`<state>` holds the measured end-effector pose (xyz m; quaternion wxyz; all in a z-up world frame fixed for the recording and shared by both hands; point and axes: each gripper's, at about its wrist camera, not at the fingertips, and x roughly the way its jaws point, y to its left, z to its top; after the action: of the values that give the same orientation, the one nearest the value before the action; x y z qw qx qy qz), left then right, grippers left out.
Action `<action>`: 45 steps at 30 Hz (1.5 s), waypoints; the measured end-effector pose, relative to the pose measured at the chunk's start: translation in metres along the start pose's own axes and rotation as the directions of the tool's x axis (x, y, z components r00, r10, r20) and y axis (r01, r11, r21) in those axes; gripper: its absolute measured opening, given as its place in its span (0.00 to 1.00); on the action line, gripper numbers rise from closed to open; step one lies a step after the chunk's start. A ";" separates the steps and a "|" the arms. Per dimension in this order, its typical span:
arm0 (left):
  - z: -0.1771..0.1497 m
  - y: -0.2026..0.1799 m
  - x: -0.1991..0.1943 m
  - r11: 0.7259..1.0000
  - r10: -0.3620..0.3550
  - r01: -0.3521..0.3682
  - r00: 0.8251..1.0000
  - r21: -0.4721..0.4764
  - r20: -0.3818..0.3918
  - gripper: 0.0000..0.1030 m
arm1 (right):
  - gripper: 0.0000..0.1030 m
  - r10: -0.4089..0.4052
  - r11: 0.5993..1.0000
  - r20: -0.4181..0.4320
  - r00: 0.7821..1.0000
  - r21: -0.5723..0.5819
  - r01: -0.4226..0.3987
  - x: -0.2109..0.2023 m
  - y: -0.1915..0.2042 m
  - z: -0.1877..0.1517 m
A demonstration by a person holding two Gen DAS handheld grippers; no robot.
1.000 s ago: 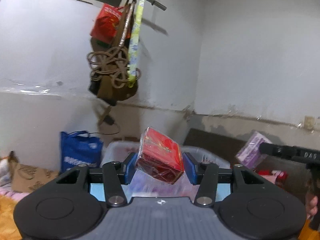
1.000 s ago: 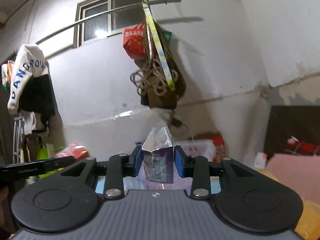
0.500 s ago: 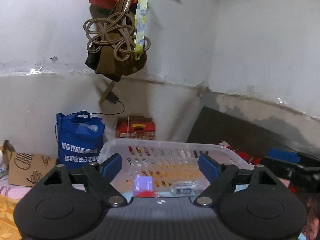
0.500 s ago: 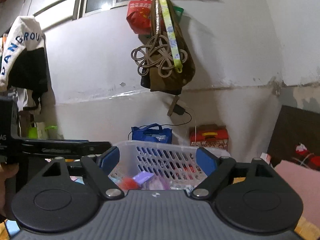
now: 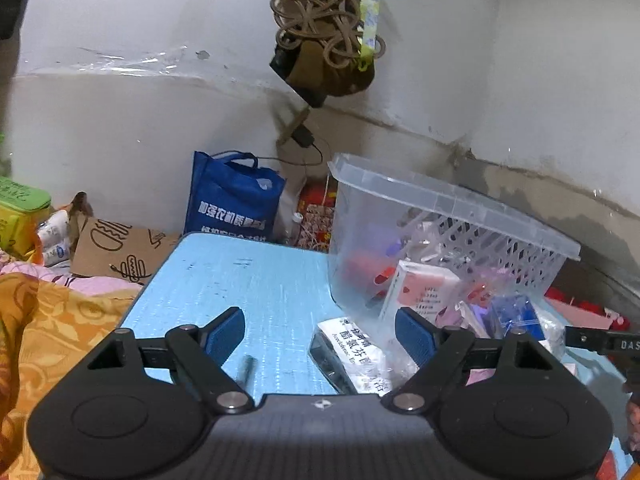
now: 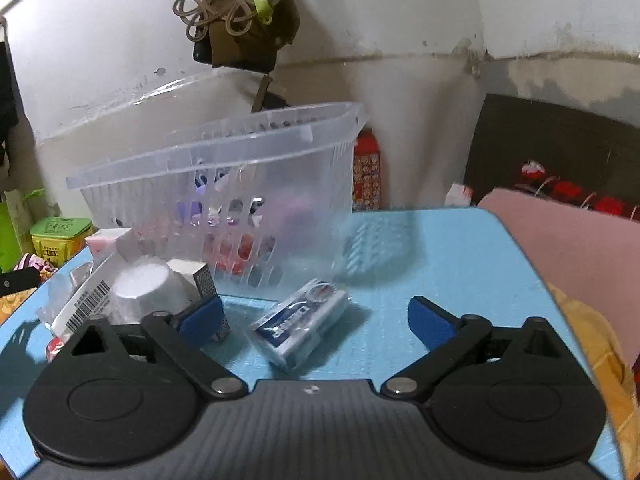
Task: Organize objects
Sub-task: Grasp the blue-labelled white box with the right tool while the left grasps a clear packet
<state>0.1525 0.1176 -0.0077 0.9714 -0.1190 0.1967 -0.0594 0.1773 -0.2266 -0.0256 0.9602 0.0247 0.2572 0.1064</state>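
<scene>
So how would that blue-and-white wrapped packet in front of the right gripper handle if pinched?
The blue-and-white packet looks boxy, so probably stiff. Its glossy wrap may be slippery. Lying flat on the blue mat, it seems unlikely to roll.

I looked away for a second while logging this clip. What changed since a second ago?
Both grippers let go: the left gripper dropped its red box, the right gripper its purple packet. Both now hang open and tipped down toward the blue table. The clear basket stays on it.
</scene>
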 end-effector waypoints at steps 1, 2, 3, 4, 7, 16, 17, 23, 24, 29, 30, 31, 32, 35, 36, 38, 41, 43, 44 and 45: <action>-0.001 -0.001 0.004 1.000 -0.002 0.002 1.000 0.006 -0.009 0.82 | 0.88 0.014 1.000 -0.014 1.000 0.016 -0.014 0.002 -0.001 0.000; 0.000 -0.003 0.007 1.000 -0.003 0.003 1.000 0.013 -0.022 0.82 | 0.85 0.030 0.999 -0.020 0.999 0.033 -0.030 0.002 -0.003 0.000; 0.001 -0.004 0.012 1.000 0.001 0.000 0.999 0.018 -0.038 0.82 | 0.84 0.035 0.999 -0.016 0.999 0.040 -0.035 0.002 -0.004 0.000; 0.003 -0.006 0.018 1.000 0.005 -0.004 0.998 0.024 -0.059 0.81 | 0.84 0.030 0.999 -0.018 0.999 0.033 -0.030 0.003 -0.003 0.000; 0.002 -0.011 0.028 0.998 0.022 -0.016 0.994 0.056 -0.104 0.80 | 0.78 0.034 0.999 -0.061 0.998 0.031 -0.033 0.008 -0.001 0.004; 0.001 -0.019 0.047 0.997 0.046 -0.031 0.977 0.072 -0.211 0.77 | 0.57 0.050 0.999 -0.116 0.992 0.016 -0.048 0.022 0.005 0.013; 0.001 -0.023 0.048 0.995 0.054 -0.035 0.975 0.091 -0.215 0.73 | 0.56 0.049 0.999 -0.115 0.992 0.019 -0.047 0.023 0.005 0.014; -0.001 -0.028 0.042 0.994 0.044 -0.024 0.982 0.108 -0.186 0.35 | 0.55 0.060 0.998 -0.080 0.995 0.036 -0.057 0.021 0.002 0.017; -0.001 -0.026 0.041 0.995 0.039 -0.021 0.983 0.100 -0.180 0.35 | 0.55 0.060 0.998 -0.073 0.996 0.030 -0.058 0.020 0.003 0.017; -0.008 -0.021 0.036 0.995 -0.031 0.046 0.986 0.088 -0.161 0.35 | 0.55 0.043 0.999 -0.019 0.999 -0.012 -0.043 0.012 0.010 0.018; -0.008 -0.020 0.034 0.995 -0.048 0.060 0.988 0.082 -0.147 0.35 | 0.55 0.045 0.999 -0.014 0.999 -0.013 -0.046 0.011 0.010 0.017; -0.009 -0.018 0.033 0.995 -0.058 0.068 0.989 0.069 -0.139 0.35 | 0.55 0.050 0.999 0.000 0.999 -0.012 -0.050 0.008 0.010 0.017; -0.009 -0.016 0.032 0.996 -0.063 0.071 0.989 0.057 -0.132 0.35 | 0.55 0.046 0.999 0.020 0.999 -0.007 -0.046 0.006 0.009 0.017; -0.009 -0.013 0.031 0.996 -0.079 0.084 0.990 0.041 -0.114 0.35 | 0.55 0.038 0.999 0.055 0.998 -0.015 -0.037 0.002 0.011 0.017; -0.010 -0.013 0.030 0.996 -0.080 0.084 0.991 0.040 -0.106 0.35 | 0.55 0.038 0.999 0.062 0.997 -0.022 -0.037 0.001 0.012 0.017; -0.010 -0.013 0.028 0.996 -0.074 0.078 0.993 0.034 -0.086 0.35 | 0.55 0.034 0.999 0.076 0.997 -0.031 -0.032 0.000 0.013 0.018; -0.010 -0.013 0.026 0.997 -0.071 0.074 0.995 0.030 -0.065 0.35 | 0.55 0.027 0.999 0.092 0.995 -0.036 -0.024 -0.002 0.014 0.018; -0.009 -0.012 0.027 0.997 -0.068 0.070 0.995 0.026 -0.067 0.35 | 0.55 0.027 0.999 0.095 0.995 -0.037 -0.024 -0.002 0.014 0.019; -0.009 -0.011 0.027 0.997 -0.068 0.069 0.995 0.023 -0.067 0.35 | 0.55 0.028 0.999 0.097 0.995 -0.037 -0.024 -0.003 0.013 0.019; -0.009 -0.011 0.027 0.997 -0.067 0.068 0.996 0.022 -0.063 0.35 | 0.55 0.027 0.999 0.100 0.995 -0.038 -0.024 -0.003 0.013 0.019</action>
<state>0.1729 0.1008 -0.0224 0.9636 -0.1120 0.2222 -0.0982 0.1819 -0.2141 -0.0063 0.9707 0.0158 0.2063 0.1220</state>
